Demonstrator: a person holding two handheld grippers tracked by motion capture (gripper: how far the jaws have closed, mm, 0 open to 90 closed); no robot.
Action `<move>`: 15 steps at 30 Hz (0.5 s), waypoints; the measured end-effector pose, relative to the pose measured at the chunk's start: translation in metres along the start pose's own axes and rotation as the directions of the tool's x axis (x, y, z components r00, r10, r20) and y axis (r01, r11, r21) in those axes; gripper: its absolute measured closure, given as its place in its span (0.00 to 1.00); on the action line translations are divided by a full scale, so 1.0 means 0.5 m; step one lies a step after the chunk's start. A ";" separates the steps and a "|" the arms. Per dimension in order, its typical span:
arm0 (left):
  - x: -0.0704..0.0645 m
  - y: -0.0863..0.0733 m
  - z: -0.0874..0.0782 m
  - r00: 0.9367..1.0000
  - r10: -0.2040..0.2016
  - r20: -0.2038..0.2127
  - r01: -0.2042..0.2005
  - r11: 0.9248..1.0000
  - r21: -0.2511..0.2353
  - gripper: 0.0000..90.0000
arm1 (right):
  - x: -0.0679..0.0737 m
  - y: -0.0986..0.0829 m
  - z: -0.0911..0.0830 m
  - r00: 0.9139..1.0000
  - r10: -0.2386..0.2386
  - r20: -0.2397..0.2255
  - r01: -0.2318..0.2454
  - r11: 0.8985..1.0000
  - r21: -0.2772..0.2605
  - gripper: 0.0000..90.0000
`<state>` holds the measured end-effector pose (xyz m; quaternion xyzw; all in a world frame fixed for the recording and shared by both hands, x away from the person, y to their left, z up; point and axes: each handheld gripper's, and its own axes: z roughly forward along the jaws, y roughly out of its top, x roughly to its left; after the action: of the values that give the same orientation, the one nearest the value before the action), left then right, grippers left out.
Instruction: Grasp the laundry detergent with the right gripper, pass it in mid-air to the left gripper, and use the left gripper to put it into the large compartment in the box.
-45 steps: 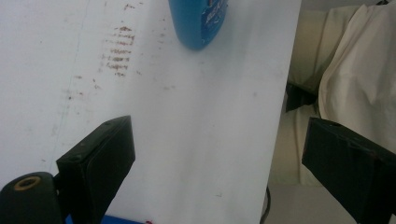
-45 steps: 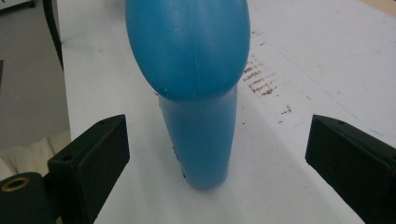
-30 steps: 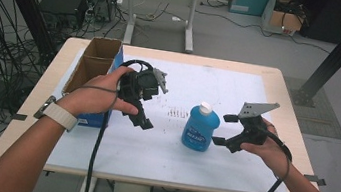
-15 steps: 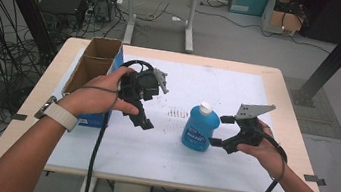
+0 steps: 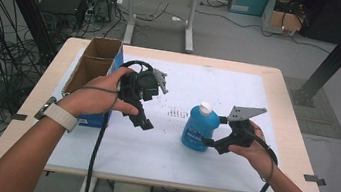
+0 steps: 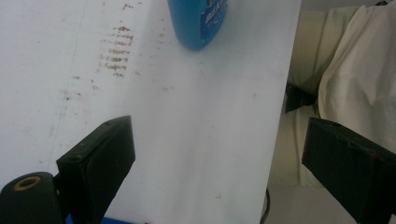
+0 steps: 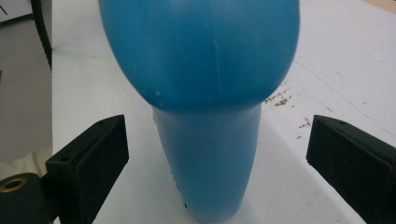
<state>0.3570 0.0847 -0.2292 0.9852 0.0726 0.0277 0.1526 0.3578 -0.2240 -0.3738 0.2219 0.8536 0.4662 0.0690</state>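
Observation:
A blue plastic bottle [image 5: 198, 127] with a white cap stands upright on the white table sheet [image 5: 210, 86]. My right gripper [image 5: 211, 143] is open at the bottle's right side, low near its base. In the right gripper view the blue bottle [image 7: 205, 93] stands between the two spread jaws without touching either. My left gripper [image 5: 144, 120] is held above the table left of the bottle, open and empty. The left gripper view looks down on the sheet, with the bottle's base [image 6: 198, 21] at the top edge.
An open cardboard box [image 5: 92, 67] with a blue side stands at the table's left edge, just beside my left hand. Brown smudge marks [image 5: 175, 112] lie on the sheet left of the bottle. A person's light trousers [image 6: 355, 79] show past the table's near edge.
My right gripper has moved left and closer to the bottle, so its jaws now straddle it. The left gripper has hardly moved.

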 end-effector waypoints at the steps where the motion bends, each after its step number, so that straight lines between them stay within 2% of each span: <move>1: 0.000 0.000 0.000 1.000 0.002 0.000 -0.002 1.000 -0.001 0.11 | -0.001 -0.001 0.003 1.000 0.000 0.000 0.000 1.000 -0.003 0.06; 11: 0.000 0.000 0.001 1.000 0.000 0.000 0.000 1.000 -0.003 0.11 | 0.000 -0.011 0.024 1.000 0.007 0.005 -0.007 1.000 -0.029 0.06; 15: 0.001 0.000 0.002 1.000 -0.001 0.001 0.001 1.000 -0.001 0.11 | 0.000 -0.011 0.031 1.000 -0.004 0.006 0.004 0.999 -0.047 0.07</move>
<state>0.3574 0.0846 -0.2301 0.9851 0.0731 0.0273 0.1530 0.3609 -0.2147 -0.3872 0.2198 0.8427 0.4853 0.0778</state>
